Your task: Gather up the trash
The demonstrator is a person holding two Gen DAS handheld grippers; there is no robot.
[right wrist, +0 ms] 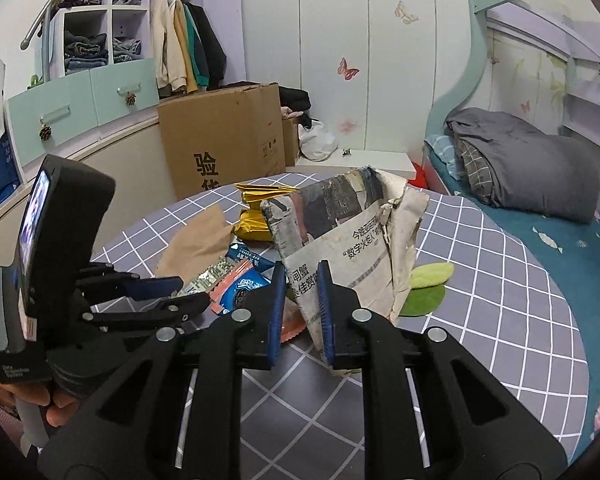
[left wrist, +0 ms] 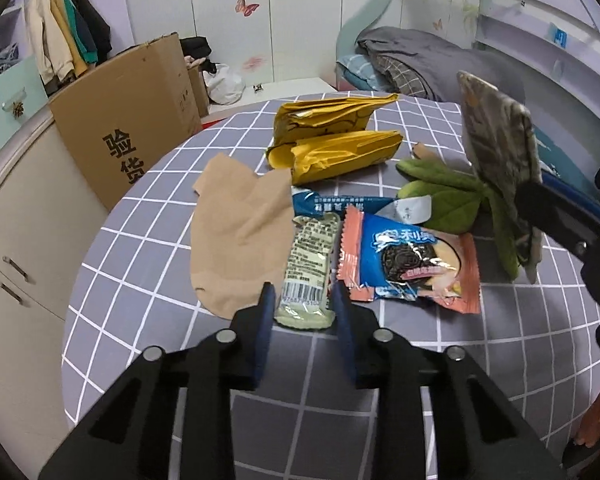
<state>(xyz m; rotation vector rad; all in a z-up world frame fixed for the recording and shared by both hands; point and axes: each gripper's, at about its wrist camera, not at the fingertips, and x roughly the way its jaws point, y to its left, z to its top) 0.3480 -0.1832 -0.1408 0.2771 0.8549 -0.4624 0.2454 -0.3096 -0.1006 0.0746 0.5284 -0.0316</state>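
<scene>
On the round table with a grey checked cloth [left wrist: 148, 264] lies a pile of trash. My left gripper [left wrist: 304, 300] has a pale green wrapper [left wrist: 310, 256] between its blue pads, which touch both of its long edges at the barcode end. Beside it lie an Oreo packet [left wrist: 412, 268], a blue wrapper [left wrist: 340, 204], crumpled yellow packaging [left wrist: 332, 140] and a beige paper piece [left wrist: 240, 232]. My right gripper [right wrist: 302, 276] is shut on a folded, torn newspaper [right wrist: 352, 232] and holds it upright above the table. The newspaper [left wrist: 500, 140] shows at the right of the left wrist view.
Green plush leaves [left wrist: 448, 196] lie behind the packets. A large cardboard box [right wrist: 220, 140] stands behind the table, with cabinets and hanging clothes to the left. A bed with a grey quilt [right wrist: 532, 160] is at the right. A hand [right wrist: 56, 404] holds the left gripper's handle.
</scene>
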